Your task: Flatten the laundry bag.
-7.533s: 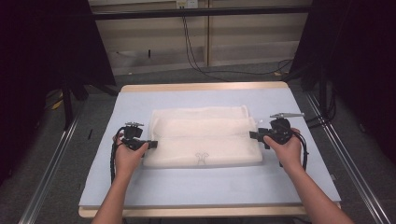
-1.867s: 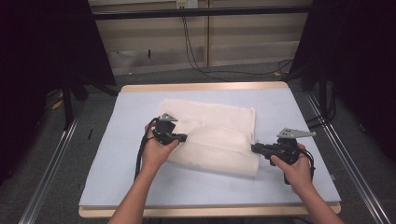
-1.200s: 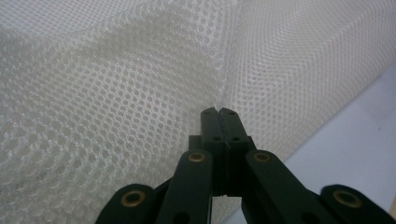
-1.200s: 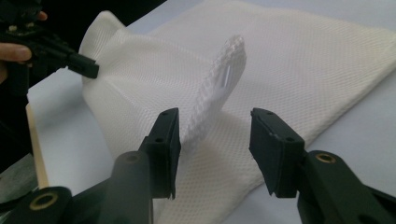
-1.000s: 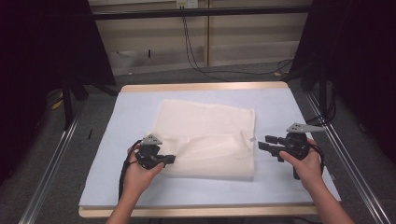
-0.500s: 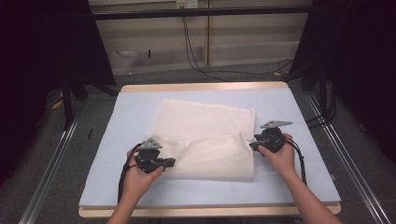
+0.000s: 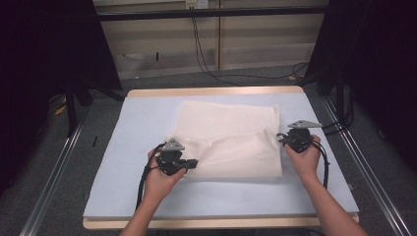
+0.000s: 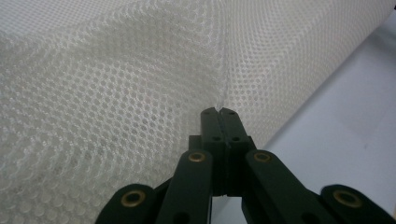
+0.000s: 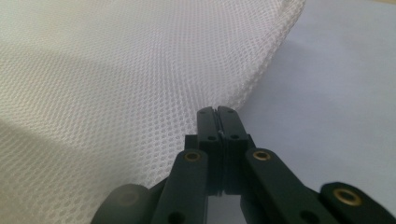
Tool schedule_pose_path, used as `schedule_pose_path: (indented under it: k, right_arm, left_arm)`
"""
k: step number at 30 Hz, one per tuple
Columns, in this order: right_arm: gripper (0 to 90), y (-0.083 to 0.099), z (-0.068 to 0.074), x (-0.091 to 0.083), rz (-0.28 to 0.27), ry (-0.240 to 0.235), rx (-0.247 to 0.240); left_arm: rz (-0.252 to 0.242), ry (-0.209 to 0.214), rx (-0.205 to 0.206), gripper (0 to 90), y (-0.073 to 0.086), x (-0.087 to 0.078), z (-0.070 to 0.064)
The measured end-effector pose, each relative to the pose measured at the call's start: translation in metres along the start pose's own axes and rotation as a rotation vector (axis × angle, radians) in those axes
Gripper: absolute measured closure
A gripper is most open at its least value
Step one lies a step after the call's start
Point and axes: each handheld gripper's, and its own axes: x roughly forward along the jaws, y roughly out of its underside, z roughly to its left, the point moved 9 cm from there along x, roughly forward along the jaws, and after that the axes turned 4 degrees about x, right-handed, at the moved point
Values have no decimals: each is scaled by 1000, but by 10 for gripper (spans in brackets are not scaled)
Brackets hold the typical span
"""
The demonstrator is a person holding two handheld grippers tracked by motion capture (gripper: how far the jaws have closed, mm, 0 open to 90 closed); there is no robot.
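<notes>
A person stands at the near side of a bench (image 7: 123, 147) covered with a pale blue sheet, working a white mesh laundry bag (image 7: 228, 135) that lies flat near the middle of it. Each hand holds a black tool. The left hand-held gripper (image 7: 193, 164) sits at the bag's near left corner, and in the left gripper view its jaws are pressed together with a thin ridge of the white mesh (image 8: 140, 70) pinched between their tips. The right hand-held gripper (image 7: 280, 137) is at the bag's right edge, roughly halfway along that side; in the right gripper view its jaws are likewise closed, and the mesh edge (image 9: 116, 70) seems caught between their tips, with bare blue sheet to the right of it. Seen from above, the bag is not one smooth layer: a soft fold line runs across it from the left gripper toward the right one, and the near part looks thicker, as if doubled over. The far part lies flat and reaches toward the far edge of the bench. My reading is that a fold is under way rather than finished: both grips are taken and the cloth is roughly squared up, but the near band is rumpled and its edges are not lined up with the rest. What appears left is carrying the held edges across, laying them down evenly, and letting go. Dark cables (image 7: 206, 54) trail over the floor beyond the bench.
</notes>
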Motion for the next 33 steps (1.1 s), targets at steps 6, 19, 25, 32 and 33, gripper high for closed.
schedule_pose_path:
  k: [6, 19, 25, 32, 33]
  right_arm:
    - [892, 5, -32, -9, -15, 56, 47]
    - [702, 11, -14, -40, -73, -1, 18]
    - [681, 18, -5, -46, -85, -43, 20]
    - [672, 17, 9, -49, -92, -132, 23]
    - [672, 17, 9, -49, -92, -132, 23]
  left_arm:
    - [19, 10, 36, 900, -1, 14, -11]
    - [22, 22, 38, 900, 21, 5, -29]
    - [3, 23, 23, 900, 23, -3, -31]
    - [16, 29, 1, 880, 32, -14, -28]
    - [16, 29, 1, 880, 32, -14, -28]
